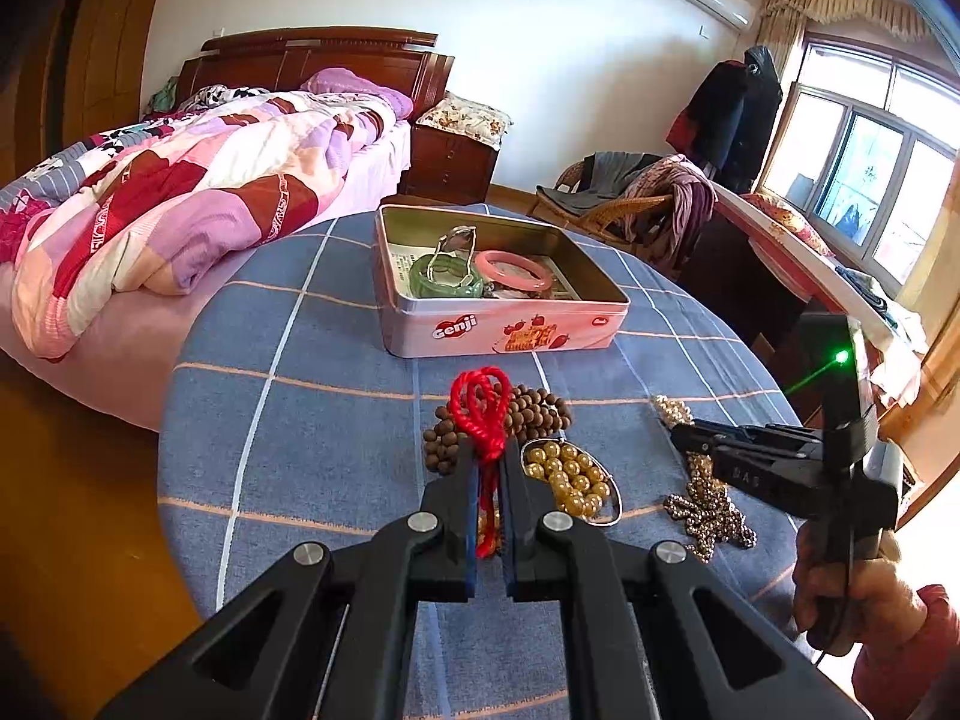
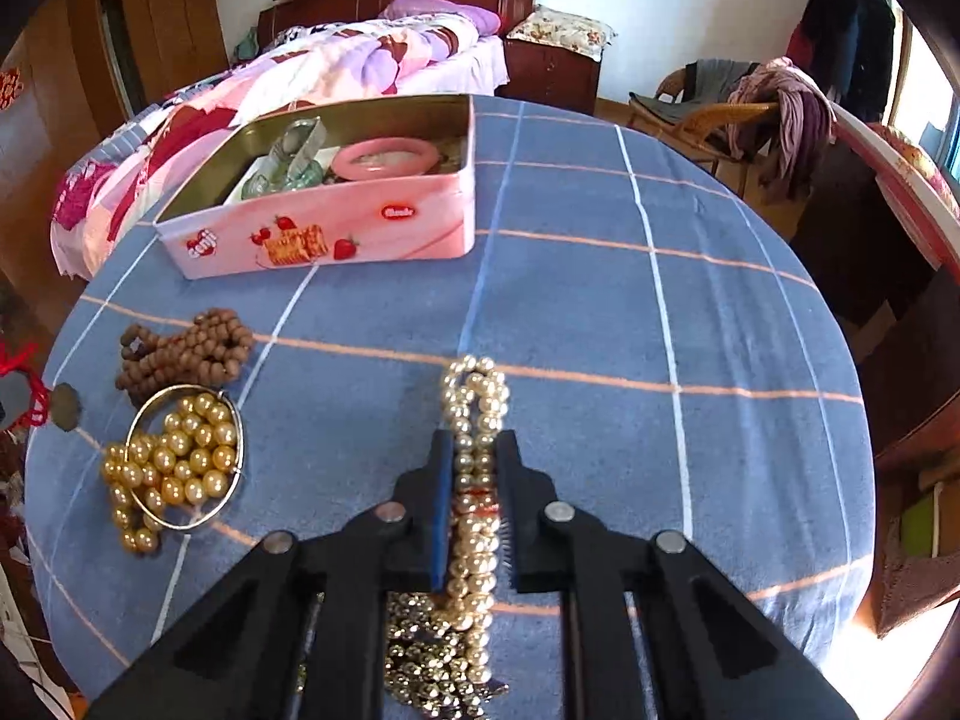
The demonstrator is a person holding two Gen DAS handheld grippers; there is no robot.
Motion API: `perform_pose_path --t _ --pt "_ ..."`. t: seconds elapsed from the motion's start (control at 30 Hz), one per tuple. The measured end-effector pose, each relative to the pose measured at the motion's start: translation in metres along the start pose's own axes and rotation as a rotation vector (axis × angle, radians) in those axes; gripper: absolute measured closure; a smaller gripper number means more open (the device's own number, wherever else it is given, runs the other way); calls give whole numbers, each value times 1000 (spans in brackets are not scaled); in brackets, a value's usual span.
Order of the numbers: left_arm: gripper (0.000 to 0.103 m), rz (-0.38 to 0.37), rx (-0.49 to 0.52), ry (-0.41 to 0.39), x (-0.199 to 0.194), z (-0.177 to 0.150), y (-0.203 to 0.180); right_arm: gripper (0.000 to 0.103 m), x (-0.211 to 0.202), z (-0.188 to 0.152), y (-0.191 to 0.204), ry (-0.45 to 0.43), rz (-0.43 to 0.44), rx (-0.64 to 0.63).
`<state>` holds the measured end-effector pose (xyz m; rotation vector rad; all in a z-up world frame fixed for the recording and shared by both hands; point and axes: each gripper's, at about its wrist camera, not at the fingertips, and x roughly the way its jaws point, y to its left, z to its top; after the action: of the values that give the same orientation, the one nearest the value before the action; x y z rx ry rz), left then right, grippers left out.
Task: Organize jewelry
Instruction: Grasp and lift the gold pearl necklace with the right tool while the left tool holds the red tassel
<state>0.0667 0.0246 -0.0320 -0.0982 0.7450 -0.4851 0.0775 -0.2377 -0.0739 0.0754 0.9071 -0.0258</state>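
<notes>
We have a green and a pink bangle (image 1: pixel 513 270) in the pink tin (image 1: pixel 504 333) already, our left gripper (image 1: pixel 487 468) pinches the red cord (image 1: pixel 482 414), our right gripper (image 2: pixel 474 450) pinches the pale bead string (image 2: pixel 475 414), and the brown beads (image 2: pixel 186 348) and gold beads (image 2: pixel 180 456) wait on the table (image 2: pixel 600 312).

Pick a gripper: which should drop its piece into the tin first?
Left, probably. The left gripper grips only a short red cord, facing the tin. The right gripper holds a pearl strand trailing a pile.
</notes>
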Motion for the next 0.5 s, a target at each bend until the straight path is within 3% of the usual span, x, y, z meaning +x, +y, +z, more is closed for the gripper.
perform_pose_path --t 0.17,0.2,0.37,0.5 --pt "99 -6 -6 -13 0 5 0 88 -35 17 -8 -99 71 68" --pt "99 -6 -7 -14 0 6 0 102 -42 21 -7 -118 82 72" --pt "99 -11 -6 -27 1 12 -1 99 -66 35 0 -201 103 73" --pt "99 -14 -4 -25 2 13 -2 95 -60 36 -4 -196 123 80"
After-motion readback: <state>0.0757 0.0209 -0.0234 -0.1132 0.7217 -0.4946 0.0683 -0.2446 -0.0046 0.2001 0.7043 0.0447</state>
